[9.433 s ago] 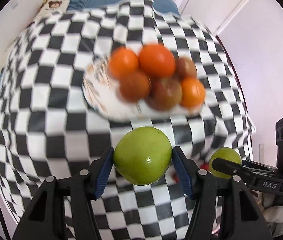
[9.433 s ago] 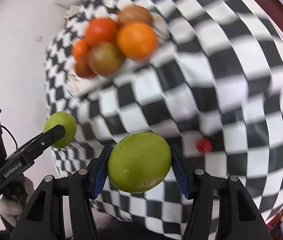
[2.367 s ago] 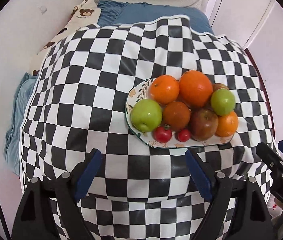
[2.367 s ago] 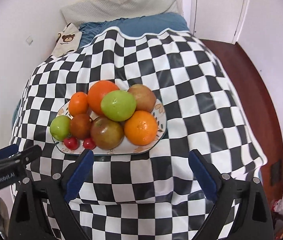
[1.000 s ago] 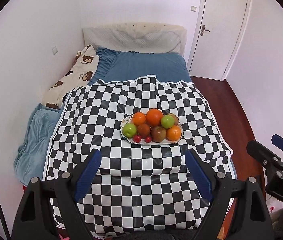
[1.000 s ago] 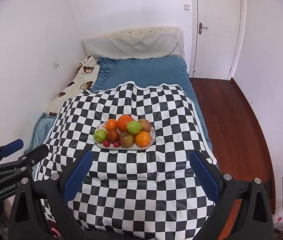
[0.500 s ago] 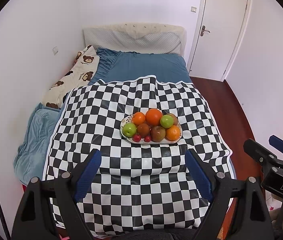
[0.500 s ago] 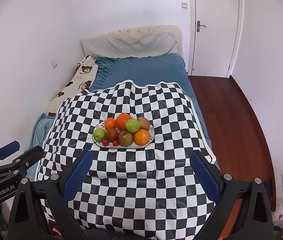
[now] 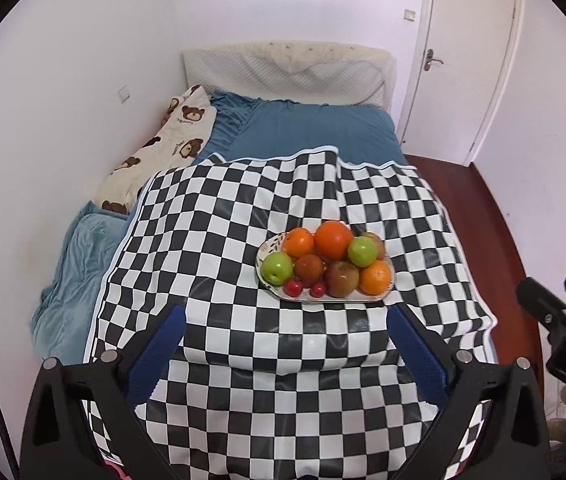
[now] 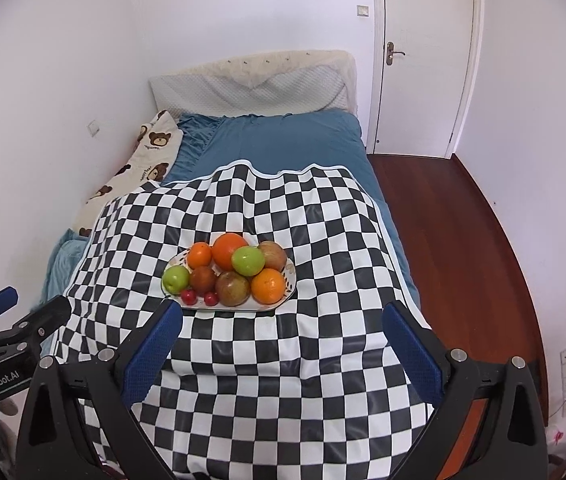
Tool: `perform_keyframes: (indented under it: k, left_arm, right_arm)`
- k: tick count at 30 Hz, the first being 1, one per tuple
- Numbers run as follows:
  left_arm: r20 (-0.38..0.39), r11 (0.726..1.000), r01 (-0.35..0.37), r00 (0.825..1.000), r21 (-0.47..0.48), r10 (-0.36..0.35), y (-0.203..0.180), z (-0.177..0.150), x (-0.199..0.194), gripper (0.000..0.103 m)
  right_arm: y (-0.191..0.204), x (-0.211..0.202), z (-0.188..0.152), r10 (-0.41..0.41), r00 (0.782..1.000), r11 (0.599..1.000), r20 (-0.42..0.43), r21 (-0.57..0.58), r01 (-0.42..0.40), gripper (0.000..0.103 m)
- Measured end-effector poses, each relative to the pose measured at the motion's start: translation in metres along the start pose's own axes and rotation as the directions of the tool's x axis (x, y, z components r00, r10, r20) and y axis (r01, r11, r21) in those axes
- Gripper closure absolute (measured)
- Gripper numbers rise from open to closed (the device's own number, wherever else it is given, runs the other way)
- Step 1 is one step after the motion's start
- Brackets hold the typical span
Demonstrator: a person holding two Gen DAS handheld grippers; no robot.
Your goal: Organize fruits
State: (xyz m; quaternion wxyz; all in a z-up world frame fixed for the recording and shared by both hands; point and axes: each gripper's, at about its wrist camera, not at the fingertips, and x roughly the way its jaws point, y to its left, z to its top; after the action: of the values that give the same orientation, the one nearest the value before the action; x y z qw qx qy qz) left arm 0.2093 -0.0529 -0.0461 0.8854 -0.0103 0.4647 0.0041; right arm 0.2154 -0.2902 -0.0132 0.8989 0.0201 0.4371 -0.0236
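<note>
Left wrist view: the left tool [image 9: 285,328] hangs wide open and holds nothing, its blue pads well apart over the checkered cloth [image 9: 219,216]. The plate [image 9: 269,246] sits at 12 o'clock from it, heaped with oranges [image 9: 333,240], two green apples [image 9: 277,267], brownish fruits and two small red ones [image 9: 294,287]; the fruit pile hides most of the plate. The cloth's near edge is cut off behind the tool. At 3 o'clock the right tool [image 9: 553,300] enters, its body cut off, reading "DAS".

Right wrist view: the right tool [image 10: 281,324] is likewise spread wide and empty. The plate [image 10: 292,276] lies at 12 o'clock, bare cloth all around it. At 9 o'clock the left tool [image 10: 29,310] shows "GenRobot.AI". The blue bed [image 10: 283,144] and wooden floor [image 10: 455,216] lie beyond.
</note>
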Motion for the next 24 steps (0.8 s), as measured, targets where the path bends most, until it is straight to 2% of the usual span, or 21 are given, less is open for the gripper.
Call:
perform_keyframes:
  k: [9, 24]
  left_arm:
    - [-0.015, 0.999, -0.042, 0.999, -0.001, 0.042, 0.003, 0.01, 0.036, 0.0]
    - [-0.012, 0.999, -0.041, 0.999, 0.025, 0.041, -0.003, 0.013, 0.047, 0.0]
  right_arm:
    - [0.007, 0.044, 0.006, -0.018, 1.0, 1.0, -0.016, -0.005, 0.018, 0.001]
    - [0.006, 0.07, 0.002, -0.035, 0.999, 0.999, -0.032, 0.013, 0.035, 0.001]
